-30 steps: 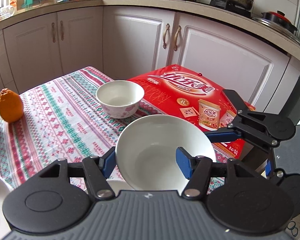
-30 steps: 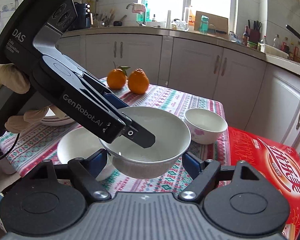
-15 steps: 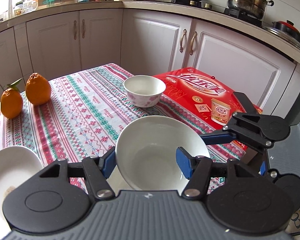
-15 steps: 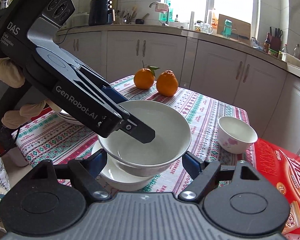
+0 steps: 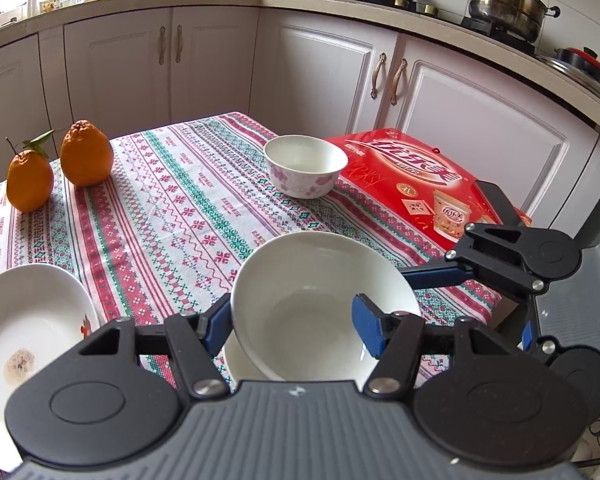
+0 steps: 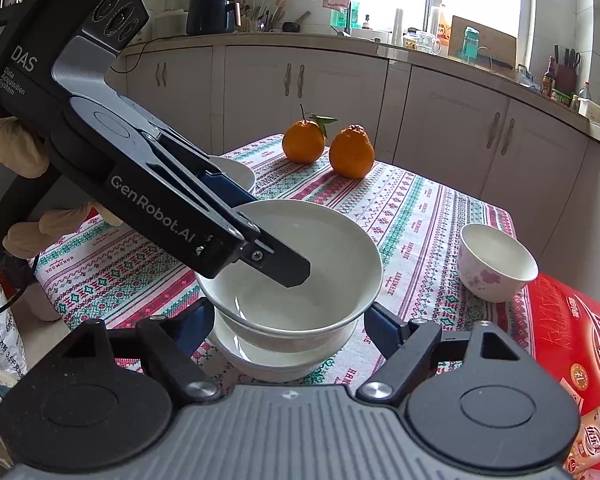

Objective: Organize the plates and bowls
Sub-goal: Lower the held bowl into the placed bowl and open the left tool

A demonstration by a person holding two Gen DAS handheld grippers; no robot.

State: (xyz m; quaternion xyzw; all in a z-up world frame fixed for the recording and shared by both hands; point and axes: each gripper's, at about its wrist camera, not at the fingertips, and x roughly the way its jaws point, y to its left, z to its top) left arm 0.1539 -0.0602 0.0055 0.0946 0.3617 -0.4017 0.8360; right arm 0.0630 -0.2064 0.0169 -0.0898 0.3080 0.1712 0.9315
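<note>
Nearest the cameras, a large white bowl (image 6: 296, 276) carried between both tools, hovering just above a second white bowl (image 6: 278, 362) on the patterned tablecloth (image 5: 172, 216), apparently lined up for nesting. Left gripper (image 5: 296, 328) clamped on the near rim, one pad inside the basin and one outside, which likely keeps the bowl level on the way down. Right gripper (image 6: 290, 322) straddling the foot of the same bowl from the opposite side, jaws part-way apart; whether the pads actually press the wall cannot be told. At the near left, a shallow white plate (image 5: 24, 328) with a brown smudge in its well, close to the table edge. Farther right, a small floral bowl (image 5: 305, 172) standing upright and apart from the stack, right beside the red gift box (image 5: 416, 184); probably next to gather. Farthest left, two oranges (image 5: 60, 168) side by side on the cloth, clear of the dishes
</note>
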